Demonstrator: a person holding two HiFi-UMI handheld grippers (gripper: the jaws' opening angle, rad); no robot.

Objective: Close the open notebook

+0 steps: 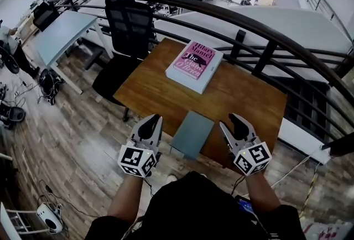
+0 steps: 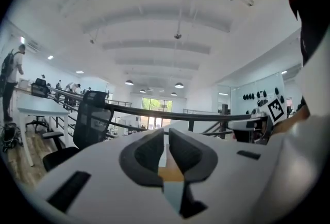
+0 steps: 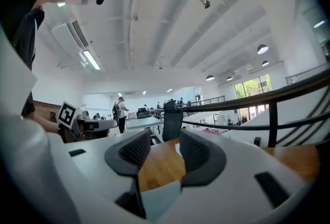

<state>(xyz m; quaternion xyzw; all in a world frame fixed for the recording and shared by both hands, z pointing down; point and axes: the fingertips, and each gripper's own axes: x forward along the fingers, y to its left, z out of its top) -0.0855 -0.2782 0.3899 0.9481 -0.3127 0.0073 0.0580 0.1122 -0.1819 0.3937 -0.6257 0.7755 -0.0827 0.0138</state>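
The notebook lies shut, grey-blue cover up, at the near edge of the wooden table. My left gripper hangs in the air just left of it, held level, jaws drawn almost together with nothing between them. On the notebook's right, my right gripper is at about the same height, with its jaws partly apart and empty. Neither gripper touches the notebook. Under each pair of jaws a strip of the notebook shows.
A pink-covered book rests on a white slab at the table's far side. A black office chair stands at the table's left corner. A dark curved railing runs behind the table. Cables lie on the wooden floor.
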